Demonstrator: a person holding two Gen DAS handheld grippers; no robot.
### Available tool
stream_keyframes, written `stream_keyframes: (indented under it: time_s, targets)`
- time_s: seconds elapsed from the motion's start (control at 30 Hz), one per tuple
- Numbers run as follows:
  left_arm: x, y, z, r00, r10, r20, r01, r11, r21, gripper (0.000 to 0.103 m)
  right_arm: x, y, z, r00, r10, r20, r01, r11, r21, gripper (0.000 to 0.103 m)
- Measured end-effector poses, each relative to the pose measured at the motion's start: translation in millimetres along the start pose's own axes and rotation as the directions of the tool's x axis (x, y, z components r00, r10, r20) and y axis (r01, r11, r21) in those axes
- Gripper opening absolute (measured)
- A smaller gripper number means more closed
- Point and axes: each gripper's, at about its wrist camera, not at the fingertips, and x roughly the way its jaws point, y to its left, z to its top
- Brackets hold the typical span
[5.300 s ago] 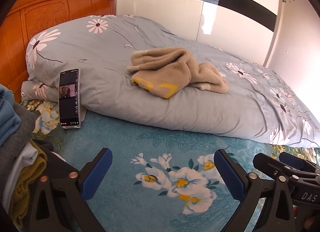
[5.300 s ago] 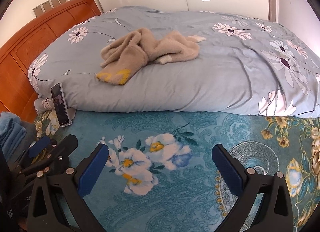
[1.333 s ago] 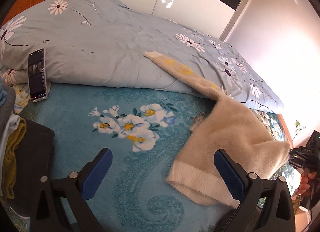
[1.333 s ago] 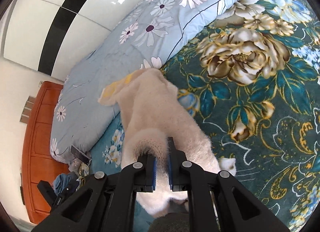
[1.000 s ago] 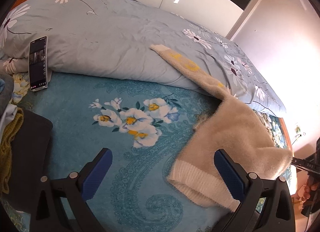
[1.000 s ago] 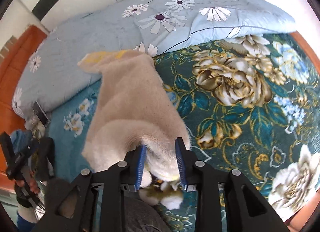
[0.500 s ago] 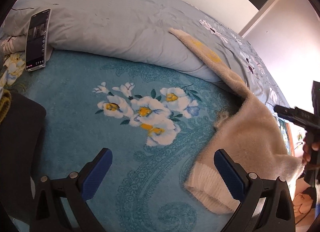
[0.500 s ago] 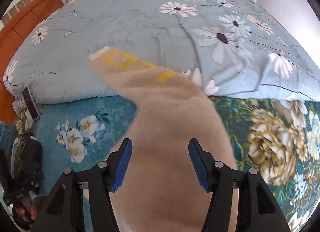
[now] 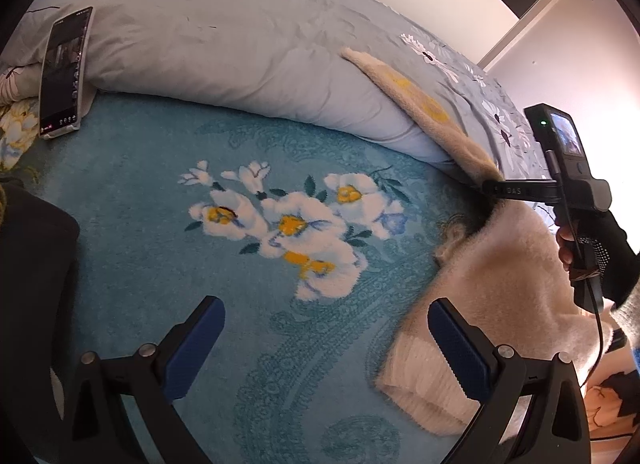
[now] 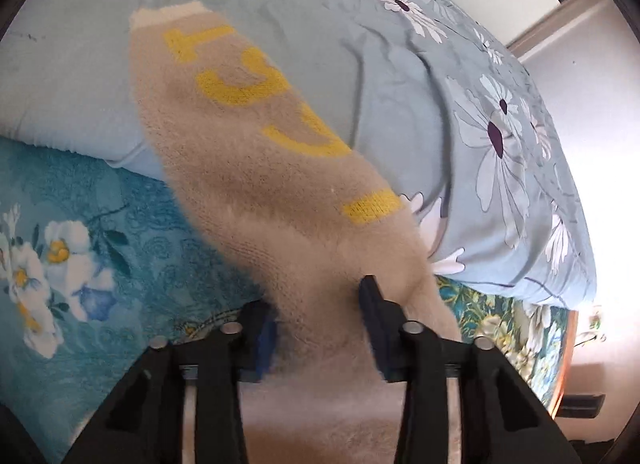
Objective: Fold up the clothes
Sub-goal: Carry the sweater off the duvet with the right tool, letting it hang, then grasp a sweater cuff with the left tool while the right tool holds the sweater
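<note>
Meanwhile, the right gripper (image 10: 318, 318) is reaching level over the bed, jaws parted around the beige sweater (image 10: 256, 152) draped from duvet (image 9: 224, 44) onto teal blanket (image 9: 160, 224); the left gripper (image 9: 326, 338) is hovering low, wide open.

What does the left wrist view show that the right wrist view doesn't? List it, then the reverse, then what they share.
Only the left wrist view: the phone propped against the duvet, the sweater's ribbed hem, the open left gripper, and the hand holding the right gripper. Only the right wrist view: the sleeve's yellow letters up close. Both: the beige sweater, duvet and teal floral blanket.
</note>
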Motion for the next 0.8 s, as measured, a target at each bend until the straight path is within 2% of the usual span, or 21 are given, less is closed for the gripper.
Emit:
stream_keyframes:
  time_s: [0.03,0.07,0.1,0.23,0.33,0.4,0.53,0.6,0.67,0.8]
  targets:
    - [0.3,-3.0,1.4,1.000,-0.007,-0.001,0.007,1.000,0.004,0.103,-7.5,-9.8,-4.9,0.999,0.033,0.014,-0.033,0.999,0.038,0.027]
    - [0.5,-6.1,2.7,1.000,-0.013,-0.003,0.013,1.000,0.008,0.103,-18.0,-20.1,-11.8,0.998,0.058,0.036,-0.060,0.995,0.074,0.018]
    - [0.8,-9.1,4.1,1.000,-0.020,-0.004,0.020,1.000,0.011,0.103,-28.7,-30.7,-19.3,0.995,0.081,0.059,-0.087,0.990,0.108,0.016]
    - [3.3,-23.4,11.0,0.999,-0.049,-0.013,0.049,0.998,0.028,0.103,-75.1,-79.6,-64.9,0.974,0.150,0.169,-0.187,0.956,0.227,0.012]
    - [17.2,-47.1,22.7,0.994,-0.096,-0.051,0.098,0.994,0.048,0.103,-104.6,-125.6,-110.1,0.957,0.159,0.244,-0.239,0.906,0.349,0.012]
    - [30.4,-65.7,28.4,0.989,-0.122,-0.084,0.127,0.990,0.064,0.103,-116.2,-158.9,-148.8,0.948,0.150,0.281,-0.267,0.855,0.444,0.012]
    - [56.9,-111.3,30.0,0.976,-0.151,-0.155,0.171,0.977,0.125,0.103,-123.5,-221.4,-227.7,0.952,0.030,0.304,-0.226,0.740,0.634,0.012]
    - [69.0,-134.2,28.1,0.968,-0.160,-0.191,0.191,0.970,0.152,0.103,-116.3,-246.0,-265.6,0.957,-0.007,0.289,-0.209,0.675,0.707,0.012]
    - [84.9,-157.6,26.2,0.956,-0.179,-0.234,0.222,0.960,0.172,0.103,-109.2,-262.9,-296.0,0.965,-0.029,0.261,-0.184,0.633,0.752,0.012]
    - [120.6,-200.3,19.3,0.927,-0.190,-0.323,0.262,0.944,0.199,0.103,-92.5,-281.9,-353.0,0.977,-0.022,0.212,-0.167,0.537,0.827,0.012]
